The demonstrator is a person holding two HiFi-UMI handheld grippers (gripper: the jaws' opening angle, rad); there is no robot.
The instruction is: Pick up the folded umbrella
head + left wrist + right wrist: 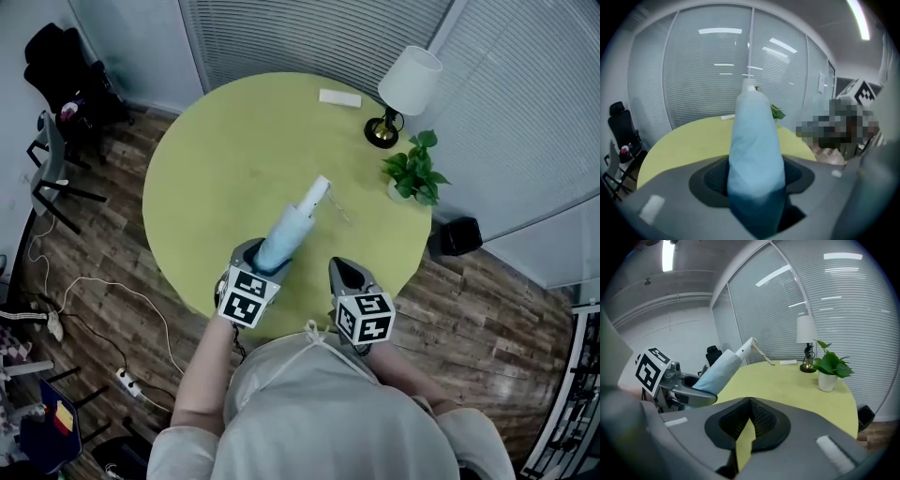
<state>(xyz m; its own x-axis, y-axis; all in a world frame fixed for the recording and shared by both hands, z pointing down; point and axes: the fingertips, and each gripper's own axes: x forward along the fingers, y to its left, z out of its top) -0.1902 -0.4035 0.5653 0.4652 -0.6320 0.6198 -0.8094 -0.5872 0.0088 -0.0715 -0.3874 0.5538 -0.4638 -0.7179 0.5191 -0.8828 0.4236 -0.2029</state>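
– folded umbrella is in the left gripper. the jaws are clamped on its blue sleeve near one end, and the rest points out over the near part of the yellow table.
– and the right gripper?
– just beside it, jaws together, nothing in them.
– what worries you?
– it's an end grip on slick fabric. the long free part could lever down or slide out if the wrist tips. the strap hanging off the white tip could drag on the table too.
– lamp and plant?
– far side, well apart. no bother, i'd say.
– which view helps most?
– the left gripper view shows the pads squeezing the sleeve. only the right gripper view shows the umbrella angled up, clear of the tabletop.
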